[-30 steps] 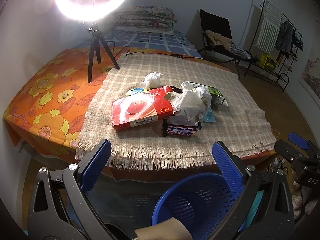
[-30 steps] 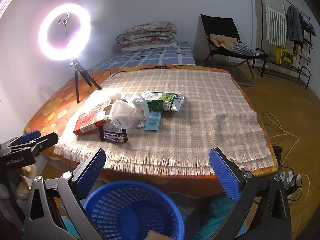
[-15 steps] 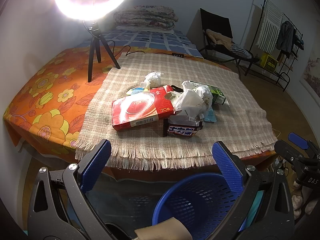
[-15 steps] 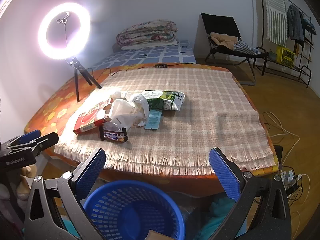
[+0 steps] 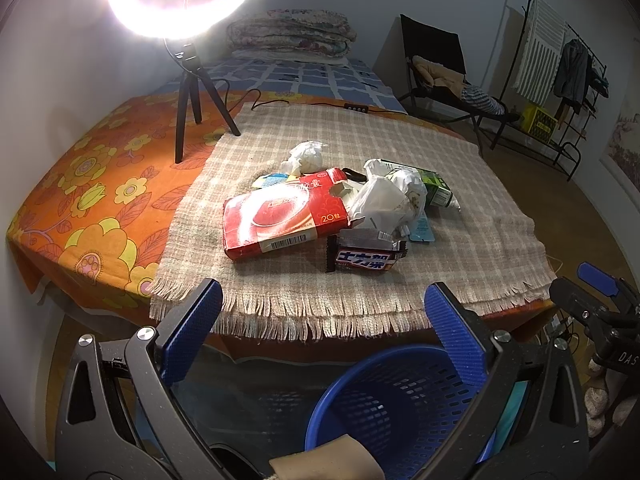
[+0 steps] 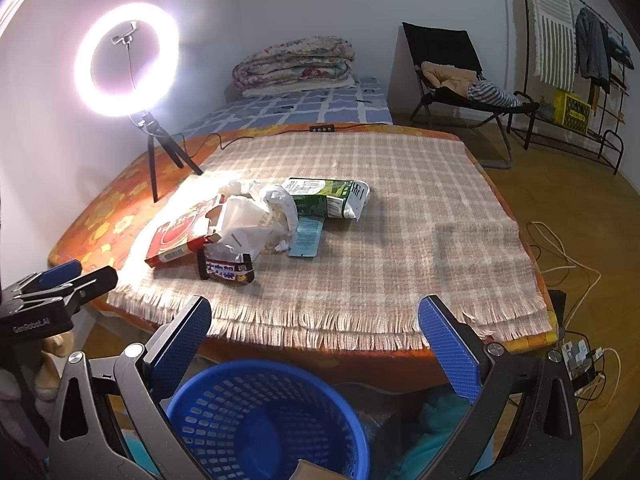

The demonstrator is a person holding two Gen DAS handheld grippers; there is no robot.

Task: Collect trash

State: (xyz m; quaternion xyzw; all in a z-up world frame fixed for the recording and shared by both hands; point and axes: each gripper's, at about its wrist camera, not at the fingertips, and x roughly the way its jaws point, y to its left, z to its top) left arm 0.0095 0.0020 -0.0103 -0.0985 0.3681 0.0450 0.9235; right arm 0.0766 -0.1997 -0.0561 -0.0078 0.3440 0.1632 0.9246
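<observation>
Both tongs, left tongs (image 5: pixel 322 316) and right tongs (image 6: pixel 314 334), hang wide and empty above the blue basket (image 6: pixel 224 396) at lower frame, trash pile (image 5: pixel 340 208) untouched mid-desk (image 6: pixel 440 240); collecting seems unstarted, next reaching for the nearest wrapper (image 5: pixel 366 258).

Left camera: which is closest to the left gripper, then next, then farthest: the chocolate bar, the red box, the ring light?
1. Chocolate bar wrapper, near the fringed cloth edge, closest to the left gripper.
2. Red box, just behind, to the left.
3. Ring light, far back left.
</observation>
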